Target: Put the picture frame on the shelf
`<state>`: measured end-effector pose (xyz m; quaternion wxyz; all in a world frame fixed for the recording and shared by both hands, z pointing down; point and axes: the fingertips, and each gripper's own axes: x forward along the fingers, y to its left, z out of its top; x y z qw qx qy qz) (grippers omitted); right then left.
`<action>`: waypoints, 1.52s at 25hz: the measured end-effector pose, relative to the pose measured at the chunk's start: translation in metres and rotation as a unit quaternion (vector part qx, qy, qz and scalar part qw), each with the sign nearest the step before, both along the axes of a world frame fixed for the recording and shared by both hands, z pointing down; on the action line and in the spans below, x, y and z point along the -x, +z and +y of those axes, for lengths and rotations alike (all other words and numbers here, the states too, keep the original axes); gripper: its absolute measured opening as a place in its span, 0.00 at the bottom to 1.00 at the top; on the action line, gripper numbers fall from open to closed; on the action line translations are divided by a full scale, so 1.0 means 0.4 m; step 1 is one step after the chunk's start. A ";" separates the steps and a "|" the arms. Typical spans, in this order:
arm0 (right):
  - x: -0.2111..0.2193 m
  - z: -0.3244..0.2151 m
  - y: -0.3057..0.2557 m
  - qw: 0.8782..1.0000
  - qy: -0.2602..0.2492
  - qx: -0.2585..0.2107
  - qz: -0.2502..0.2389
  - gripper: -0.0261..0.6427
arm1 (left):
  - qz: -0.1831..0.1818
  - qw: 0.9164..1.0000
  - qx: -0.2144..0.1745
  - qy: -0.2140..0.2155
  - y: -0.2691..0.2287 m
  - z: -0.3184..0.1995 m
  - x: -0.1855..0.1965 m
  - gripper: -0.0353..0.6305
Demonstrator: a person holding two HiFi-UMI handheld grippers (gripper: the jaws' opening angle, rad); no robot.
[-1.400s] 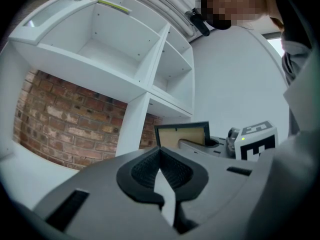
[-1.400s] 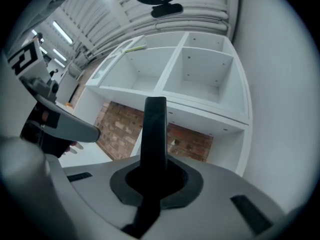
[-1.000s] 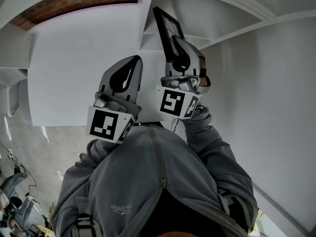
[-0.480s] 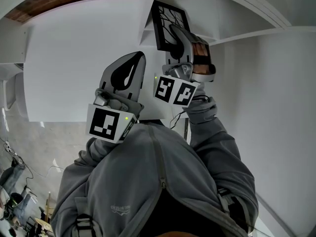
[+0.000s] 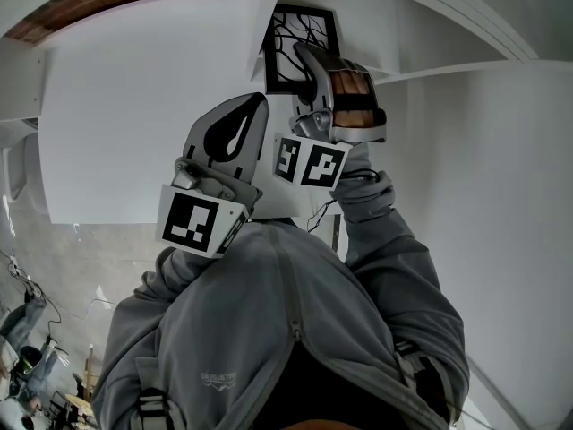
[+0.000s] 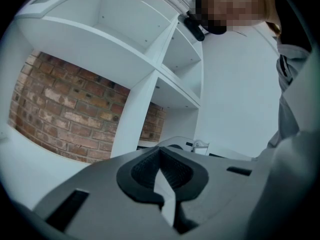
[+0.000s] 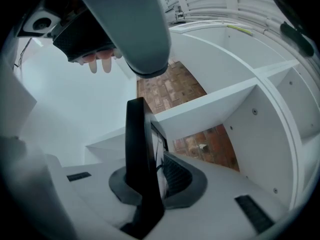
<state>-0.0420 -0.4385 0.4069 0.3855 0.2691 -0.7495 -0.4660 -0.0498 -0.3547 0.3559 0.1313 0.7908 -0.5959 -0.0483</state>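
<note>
Right claw (image 7: 150, 176) is clamped on the picture frame (image 7: 135, 149), whose black edge stands upright between the two pads. We record a firm grip near the lower part of the frame.

Largest item: the white shelf (image 5: 269, 7), a unit of open compartments split by boards and an upright divider. The right gripper view shows a level board (image 7: 210, 104) ahead of the claw and above it. Behind the open compartments we note a brick wall (image 6: 65, 114).

Next in size, the left claw (image 5: 258, 101) is raised beside the right one, pointing roughly level. Its own view shows the jaws pressed together with nothing between them. It plays no part in the work at present.

Smallest, the frame (image 5: 288, 38) is held up at the mouth of a compartment, just beside the divider, its branch-patterned face turned towards the head camera. We cannot tell whether its lower edge touches a board.

Step in hand, in our judgement: carrying the frame to the compartment, with placement not yet done. The next move calls for easing the frame inward past the divider, setting its bottom edge flat on the board, checking that it stands, and only then loosening the grip. A tilted release could tip it.
</note>
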 end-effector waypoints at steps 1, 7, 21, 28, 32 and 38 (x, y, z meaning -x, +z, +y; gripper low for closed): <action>0.000 0.001 0.005 1.000 -0.001 0.003 0.006 0.10 | -0.003 1.000 0.005 0.003 0.006 -0.001 -0.003 0.06; 0.002 0.004 0.008 1.000 -0.008 0.019 0.009 0.13 | -0.017 0.999 0.017 0.022 0.022 -0.022 -0.027 0.17; 0.007 0.019 0.019 0.995 -0.051 0.079 0.027 0.26 | -0.087 0.995 0.051 0.026 0.086 -0.071 -0.042 0.33; -0.009 0.050 0.037 0.992 -0.064 0.097 0.039 0.34 | -0.084 0.995 0.054 -0.001 0.112 -0.070 -0.040 0.29; -0.051 0.058 0.028 0.992 -0.049 0.110 0.022 0.36 | -0.082 0.995 0.055 -0.015 0.122 -0.075 -0.031 0.26; -0.140 0.090 0.032 0.988 -0.012 0.145 -0.043 0.36 | -0.084 0.994 0.059 -0.029 0.167 -0.073 -0.030 0.24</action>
